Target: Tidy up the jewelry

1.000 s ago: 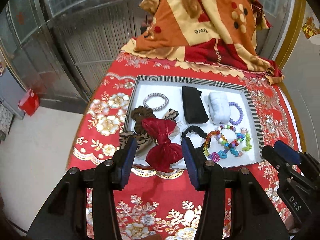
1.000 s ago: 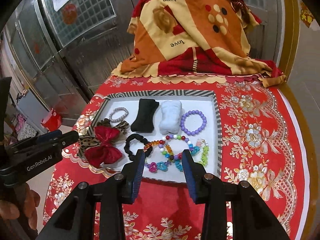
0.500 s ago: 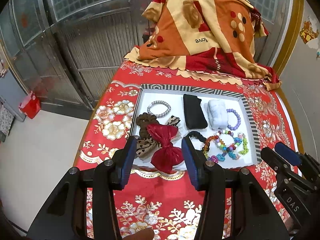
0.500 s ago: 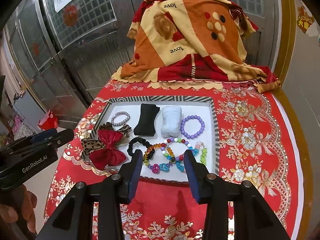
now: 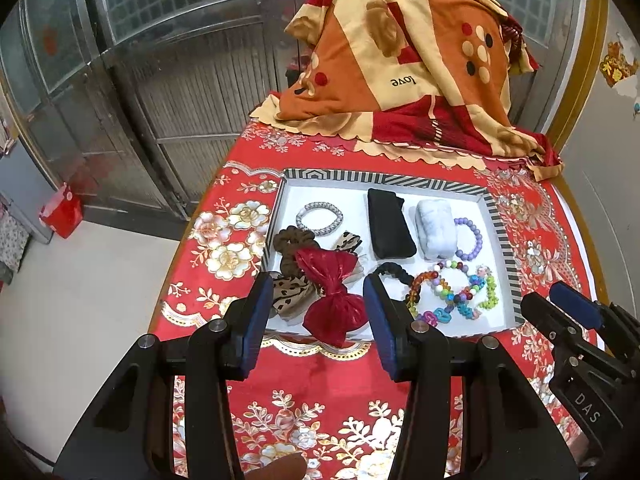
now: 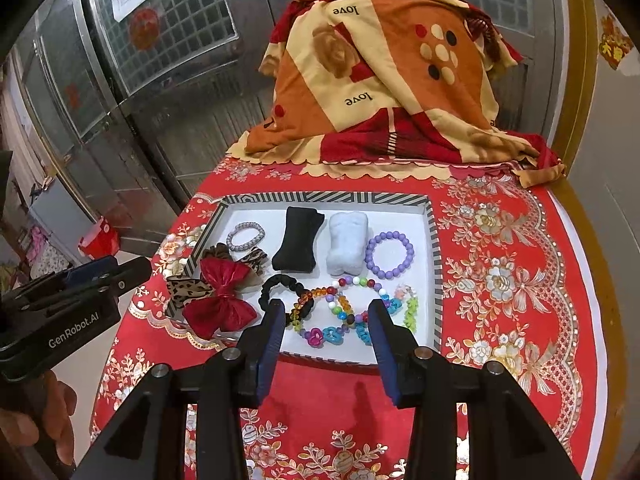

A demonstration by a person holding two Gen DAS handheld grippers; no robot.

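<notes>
A striped-rim white tray on the red tablecloth holds a red bow, a leopard bow, a silver bracelet, a black pillow, a white pillow, a purple bead bracelet, a black scrunchie and colourful bead bracelets. My left gripper hovers open above the tray's near edge, over the red bow, holding nothing. Over the colourful bracelets, my right gripper hangs open and empty.
A folded orange and red blanket is heaped at the table's far end. Metal doors stand behind and to the left. The table drops off to the floor at left, where a red bag sits. A hand holds the left gripper.
Both views have drawn back slightly from the tray, and the right jaws stand a touch wider. Nothing on the tray has moved.
</notes>
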